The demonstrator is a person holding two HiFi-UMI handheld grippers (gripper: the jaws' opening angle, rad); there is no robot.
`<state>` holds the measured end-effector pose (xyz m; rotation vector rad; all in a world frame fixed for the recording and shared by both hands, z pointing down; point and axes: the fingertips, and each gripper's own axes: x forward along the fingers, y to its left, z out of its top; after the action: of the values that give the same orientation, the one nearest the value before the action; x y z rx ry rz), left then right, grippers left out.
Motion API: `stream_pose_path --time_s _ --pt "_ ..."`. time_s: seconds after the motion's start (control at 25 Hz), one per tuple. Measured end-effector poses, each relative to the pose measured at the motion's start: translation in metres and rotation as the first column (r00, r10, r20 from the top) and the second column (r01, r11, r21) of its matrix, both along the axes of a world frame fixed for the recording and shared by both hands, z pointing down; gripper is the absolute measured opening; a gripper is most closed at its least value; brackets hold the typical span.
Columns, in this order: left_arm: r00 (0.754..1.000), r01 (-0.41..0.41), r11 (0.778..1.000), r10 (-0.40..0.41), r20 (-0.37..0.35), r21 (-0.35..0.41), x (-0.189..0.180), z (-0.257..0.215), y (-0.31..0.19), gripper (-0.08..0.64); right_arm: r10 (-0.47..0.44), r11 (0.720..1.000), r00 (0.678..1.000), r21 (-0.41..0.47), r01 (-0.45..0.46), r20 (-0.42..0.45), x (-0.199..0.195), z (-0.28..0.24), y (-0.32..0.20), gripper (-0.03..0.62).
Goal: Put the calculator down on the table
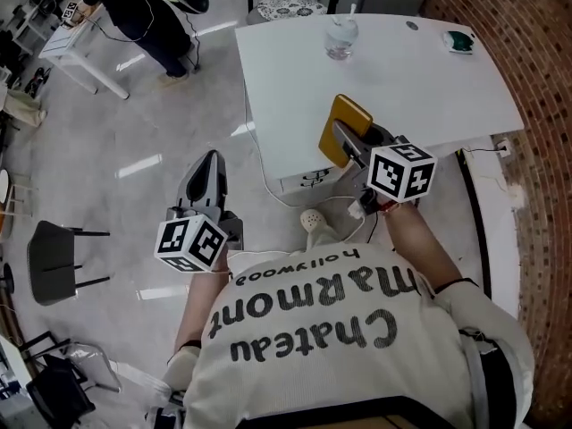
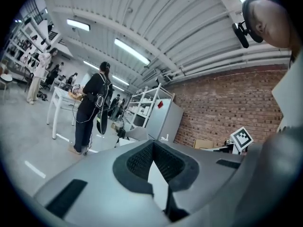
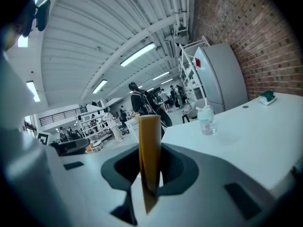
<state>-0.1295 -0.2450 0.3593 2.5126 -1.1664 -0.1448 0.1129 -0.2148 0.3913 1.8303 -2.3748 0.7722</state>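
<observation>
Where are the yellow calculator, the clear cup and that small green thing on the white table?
calculator (image 1: 349, 119), head view, on its flat yellow side.
clear cup (image 1: 340, 41), head view, on its body.
green thing (image 1: 459, 40), head view, on its middle.

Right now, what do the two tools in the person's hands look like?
Both are grey plastic. The left tool and right tool each taper to two jaws lined with dark ribbed pads, and each carries a white cube printed with black square markers. The person's sleeves are cream.
</observation>
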Motion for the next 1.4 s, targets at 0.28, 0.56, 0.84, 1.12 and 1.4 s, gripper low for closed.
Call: stream_pose_path --time_s 0.28,0.56,0.84,1.12,1.4 --pt "0.997 0.070 0.997 -0.070 0.013 -0.010 -0.001 0.006 -0.035 0.000 -0.055 0.998 0.998 -0.043 0.055 0.000 0.009 0.020 -0.059 0.089" --pt "0.986 0.166 0.986 -0.166 0.029 -0.008 -0.021 0.004 -0.072 0.000 -0.119 0.990 0.993 -0.071 0.119 0.012 0.000 0.035 -0.116 0.090" --pt "0.970 0.243 0.970 -0.243 0.035 -0.022 -0.033 0.010 -0.088 0.000 -0.197 0.971 0.980 -0.134 0.197 0.016 -0.014 0.061 -0.151 0.091" --pt "0.951 0.308 0.951 -0.306 0.046 -0.037 -0.042 0.020 -0.090 0.000 -0.266 0.939 0.963 -0.215 0.267 0.032 -0.025 0.097 -0.160 0.091" --pt "0.932 0.359 0.932 -0.356 0.065 -0.041 -0.046 0.021 -0.083 0.000 -0.334 0.904 0.942 -0.269 0.334 0.047 -0.033 0.124 -0.160 0.089"
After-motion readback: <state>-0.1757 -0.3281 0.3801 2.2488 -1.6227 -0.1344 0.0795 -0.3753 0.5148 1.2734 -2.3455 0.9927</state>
